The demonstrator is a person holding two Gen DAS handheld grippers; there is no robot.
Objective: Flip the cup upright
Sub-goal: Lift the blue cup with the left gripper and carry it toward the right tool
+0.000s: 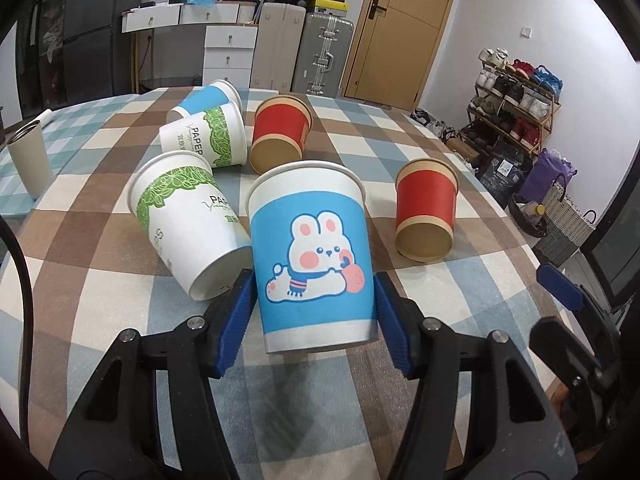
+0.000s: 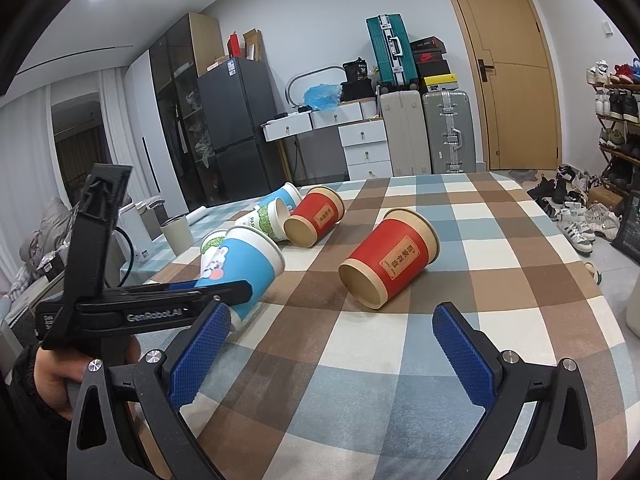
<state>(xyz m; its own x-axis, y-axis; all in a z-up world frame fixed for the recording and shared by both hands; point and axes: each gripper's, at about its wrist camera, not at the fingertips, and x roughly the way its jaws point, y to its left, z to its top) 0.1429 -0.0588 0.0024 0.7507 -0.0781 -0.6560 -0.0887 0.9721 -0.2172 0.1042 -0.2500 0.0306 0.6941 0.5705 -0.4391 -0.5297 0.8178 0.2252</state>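
Note:
A blue paper cup with a white rabbit print [image 1: 314, 256] sits between the blue pads of my left gripper [image 1: 314, 312], which is shut on it. In the right wrist view the same blue rabbit cup [image 2: 240, 268] is held tilted, mouth up and away, with its base just above the checked tablecloth [image 2: 460, 220]. My right gripper [image 2: 334, 360] is open and empty, low over the cloth. A red cup [image 2: 390, 262] lies on its side just beyond it.
Other cups lie on their sides: a second red cup [image 1: 280, 134], a near white cup with green leaves [image 1: 188, 224], a farther white cup with green leaves [image 1: 204, 138] and another blue cup [image 1: 208, 100]. A grey tumbler [image 1: 28, 158] stands at the left edge. Suitcases and drawers stand behind the table.

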